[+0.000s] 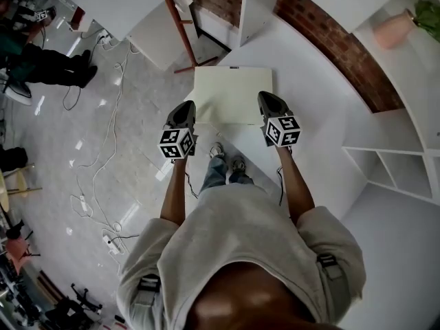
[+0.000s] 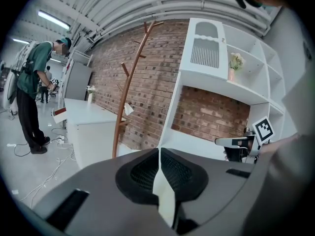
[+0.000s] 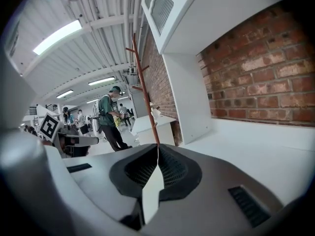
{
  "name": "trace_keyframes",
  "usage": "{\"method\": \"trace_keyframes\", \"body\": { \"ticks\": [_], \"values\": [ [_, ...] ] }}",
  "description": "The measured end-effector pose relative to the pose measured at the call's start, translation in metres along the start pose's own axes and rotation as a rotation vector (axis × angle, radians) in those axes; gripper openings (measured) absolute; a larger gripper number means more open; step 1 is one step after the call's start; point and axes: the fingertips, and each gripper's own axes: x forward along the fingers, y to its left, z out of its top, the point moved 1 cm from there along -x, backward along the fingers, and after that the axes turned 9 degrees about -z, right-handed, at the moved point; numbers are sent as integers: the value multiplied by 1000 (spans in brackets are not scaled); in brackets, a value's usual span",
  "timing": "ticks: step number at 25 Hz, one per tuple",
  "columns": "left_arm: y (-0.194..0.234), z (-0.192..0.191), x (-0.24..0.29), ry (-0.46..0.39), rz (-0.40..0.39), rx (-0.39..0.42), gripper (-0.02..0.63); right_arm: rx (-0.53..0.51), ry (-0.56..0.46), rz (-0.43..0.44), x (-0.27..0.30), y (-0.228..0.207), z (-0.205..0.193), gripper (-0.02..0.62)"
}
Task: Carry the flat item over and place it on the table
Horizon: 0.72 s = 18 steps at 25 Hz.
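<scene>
seen from above, a flat, pale cream rectangular board [image 1: 232,91] is held level in mid-air: the left gripper [image 1: 183,108] clamped on its near left corner, the right gripper [image 1: 268,100] on its near right, brick wall [image 1: 330,47] beyond.

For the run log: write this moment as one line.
phase: carry | left gripper: shut on flat panel, near-left edge | right gripper: shut on panel, near-right edge | placed: not yet
</scene>
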Motion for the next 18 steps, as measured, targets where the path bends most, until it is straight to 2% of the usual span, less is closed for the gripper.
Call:
{"method": "trace_keyframes", "body": {
  "ticks": [18],
  "values": [
    [-19,105,9,-141,-44,106,20,-73,-201,29,-8,20,103,26]
  ]
}}
